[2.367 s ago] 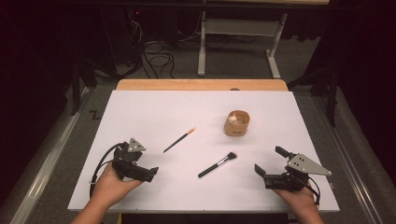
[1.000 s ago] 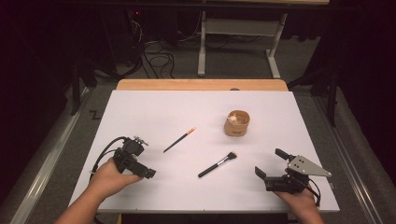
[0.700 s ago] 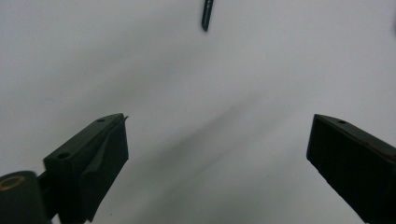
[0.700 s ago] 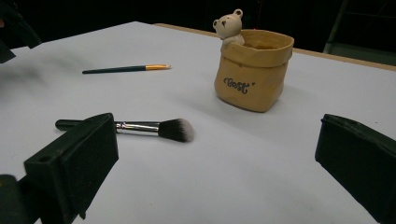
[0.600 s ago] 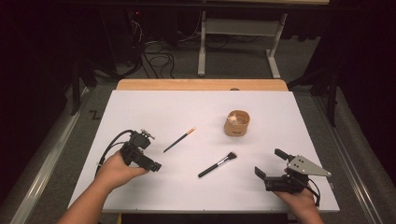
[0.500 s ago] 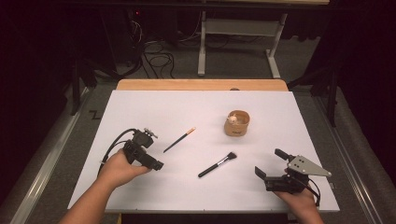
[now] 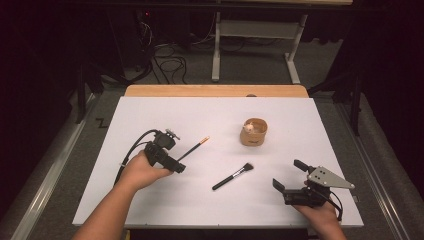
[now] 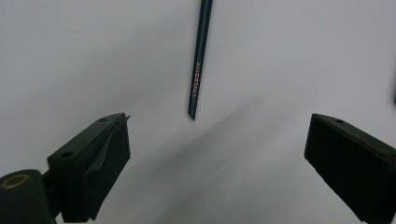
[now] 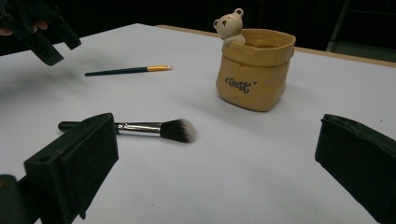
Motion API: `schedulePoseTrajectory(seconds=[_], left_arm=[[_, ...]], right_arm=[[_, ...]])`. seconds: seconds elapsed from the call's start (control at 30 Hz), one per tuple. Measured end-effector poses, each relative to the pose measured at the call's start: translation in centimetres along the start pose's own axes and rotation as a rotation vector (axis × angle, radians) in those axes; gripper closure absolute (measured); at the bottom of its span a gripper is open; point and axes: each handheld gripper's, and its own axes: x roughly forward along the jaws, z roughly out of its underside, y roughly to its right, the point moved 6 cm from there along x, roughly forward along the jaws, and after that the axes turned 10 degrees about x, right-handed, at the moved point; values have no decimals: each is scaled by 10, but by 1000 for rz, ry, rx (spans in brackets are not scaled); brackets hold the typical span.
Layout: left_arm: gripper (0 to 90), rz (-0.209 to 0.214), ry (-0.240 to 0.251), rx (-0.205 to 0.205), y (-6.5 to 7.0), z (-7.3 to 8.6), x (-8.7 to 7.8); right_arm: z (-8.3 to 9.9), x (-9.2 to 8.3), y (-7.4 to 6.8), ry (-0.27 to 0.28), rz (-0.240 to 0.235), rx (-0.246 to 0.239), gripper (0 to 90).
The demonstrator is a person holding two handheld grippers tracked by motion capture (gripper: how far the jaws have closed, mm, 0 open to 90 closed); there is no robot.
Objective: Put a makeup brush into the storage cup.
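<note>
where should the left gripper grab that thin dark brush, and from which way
Grip the thin brush on its dark handle near the blunt end, coming from above. It lies flat on the table, and the open left gripper already straddles that end.

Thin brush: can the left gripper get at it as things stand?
Probably yes. The left gripper hovers at the thin brush handle end, jaws open wide, with only bare table between them.

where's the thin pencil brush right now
In the high view the thin brush lies left of centre on the table, just beyond the open left hand-held gripper and left of the pouch.
</note>
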Motion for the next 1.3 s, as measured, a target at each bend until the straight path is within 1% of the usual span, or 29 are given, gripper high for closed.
schedulePoseTrajectory(seconds=[0.03, 0.13, 0.17, 0.2, 0.27, 0.37, 0.4, 0.43, 0.47, 0.5, 0.67, 0.77, 0.93, 0.97, 1.07, 1.1, 1.13, 1.2, 1.23, 1.3], left_arm=[[79, 8, 2, -3, 0, -3, 0], [90, 12, 3, -2, -1, -7, 0], [96, 16, 5, -4, -2, -12, 0], [102, 16, 5, -4, -2, -12, 0], [103, 20, 4, 0, -4, -19, -1], [103, 21, -2, 10, -5, -23, -1], [99, 17, 4, 9, -6, -28, -1], [80, 17, 4, 9, -6, -28, -1], [80, 12, 6, 4, -6, -30, 0], [70, 8, 3, 19, -6, -33, 1], [71, 5, 8, 26, -4, -40, -1], [72, 2, 14, 34, -2, -48, -7], [88, 1, 28, 34, -3, -56, -10], [91, 3, 27, 35, -4, -60, -8], [110, 8, 27, 40, -4, -62, -5], [112, 8, 20, 43, -5, -63, 1], [116, 8, 20, 43, -5, -63, 1], [122, 4, 6, 53, -5, -63, 7], [147, 12, 0, 59, -5, -64, 12], [160, 5, -2, 64, -6, -64, 17]], right_arm=[[0, 0, 0, -1, 0, 2, 3], [0, -1, -1, 5, 1, 5, 3], [-1, -1, -1, 6, 0, 7, 3], [-1, -1, -1, 6, 0, 7, 3], [0, 0, 0, 6, -5, 10, 3], [0, 0, 0, 3, -9, 11, 3], [-1, 0, 0, 10, -8, 4, 3], [-1, 0, 0, 10, -8, 4, 3], [-1, 0, 0, 11, -5, 3, 3], [-1, 0, 0, 13, -5, 6, 2], [-1, -1, 0, 10, -6, 10, 3], [-1, -1, 0, 11, -11, 8, 3], [-2, -1, -1, 11, -12, 11, 3], [-2, -1, -1, 11, -13, 11, 3], [-1, -1, 0, 11, -11, 15, 3], [-1, -1, 0, 10, -12, 16, 3], [-1, -1, 0, 10, -12, 16, 3], [-2, -1, 0, 15, -15, 11, 3], [-2, -1, -1, 13, -17, 14, 3], [-2, -1, -1, 12, -18, 11, 3]])
